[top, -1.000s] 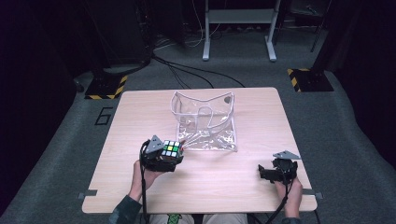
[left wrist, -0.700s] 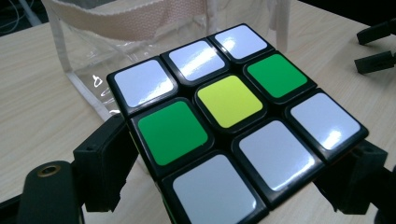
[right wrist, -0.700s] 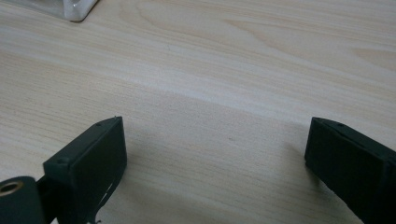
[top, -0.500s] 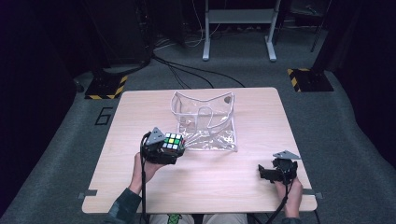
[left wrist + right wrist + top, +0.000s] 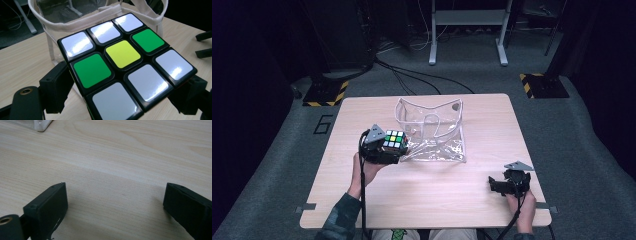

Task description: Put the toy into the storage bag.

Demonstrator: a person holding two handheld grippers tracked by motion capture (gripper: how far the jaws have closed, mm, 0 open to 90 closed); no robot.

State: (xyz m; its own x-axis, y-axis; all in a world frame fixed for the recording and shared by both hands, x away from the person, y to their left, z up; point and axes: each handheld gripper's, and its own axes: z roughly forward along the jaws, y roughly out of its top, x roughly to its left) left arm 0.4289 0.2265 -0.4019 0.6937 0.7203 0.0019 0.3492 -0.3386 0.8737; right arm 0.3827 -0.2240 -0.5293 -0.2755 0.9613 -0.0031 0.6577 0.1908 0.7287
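Clear plastic bag [image 5: 430, 130] stands open on the wooden surface [image 5: 422, 195], mouth up, ready to take a load. Left gripper [image 5: 384, 149] has its fingers [image 5: 53, 87] clenched on the puzzle cube [image 5: 123, 66], held level just beside the bag's near-left corner, likely for dropping in. Right gripper [image 5: 507, 184] rests well apart, fingers [image 5: 48, 206] spread wide, holding nothing.

Light falls from above onto my table [image 5: 422, 200], which is bright while the floor and room around it sink into near black. My cube [image 5: 125, 67] throws white glare off its glossy stickers. In my right gripper view the wood is soft and blurred, with faint shadows beside the jaws
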